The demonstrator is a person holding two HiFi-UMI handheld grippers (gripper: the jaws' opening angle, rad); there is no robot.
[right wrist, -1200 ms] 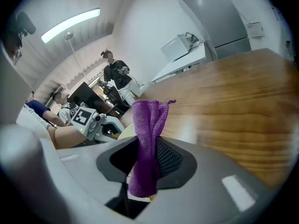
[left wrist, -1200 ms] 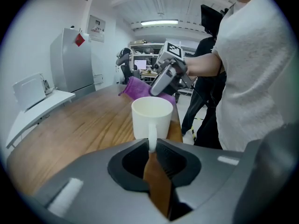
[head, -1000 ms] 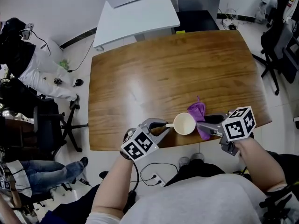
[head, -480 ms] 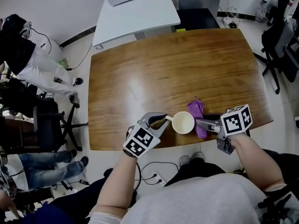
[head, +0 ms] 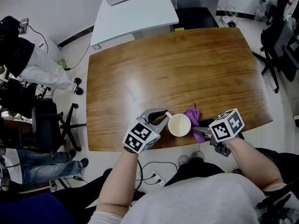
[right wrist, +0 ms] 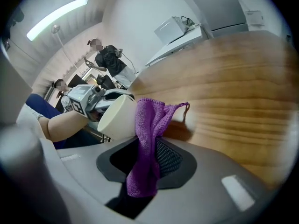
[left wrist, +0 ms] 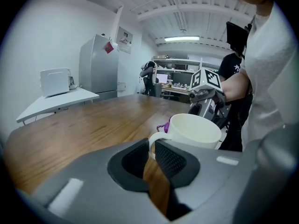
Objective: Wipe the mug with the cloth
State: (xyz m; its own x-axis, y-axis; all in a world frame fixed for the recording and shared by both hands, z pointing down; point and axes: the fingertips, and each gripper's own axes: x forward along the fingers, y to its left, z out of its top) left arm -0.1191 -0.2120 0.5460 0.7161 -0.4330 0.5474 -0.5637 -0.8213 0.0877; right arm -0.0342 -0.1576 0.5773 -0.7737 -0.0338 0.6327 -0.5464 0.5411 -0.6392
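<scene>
**Cloth closes on the mug at the near edge**

At the near edge of the wooden surface [head: 163, 69], the gap seen a second ago has gone. The left hand-held gripper [left wrist: 150, 149], its jaws nearly together, pinches the handle of the white mug [head: 179, 124]. The right hand-held gripper [right wrist: 147, 157] is clamped on the purple cloth [head: 191, 114] and has moved in. The cloth now lies against the mug's side, so wiping looks about to begin.

Office/lab workroom w/ a break corner: big wooden table [head: 177, 64], white side table [head: 135, 17], rolling office chairs [head: 275, 43], grey fridge [left wrist: 96, 64] and white appliance [left wrist: 55, 81] (cluttered benches [left wrist: 175, 87] w/ people [left wrist: 148, 73] at the back), strip light [left wrist: 181, 39] overhead.
</scene>
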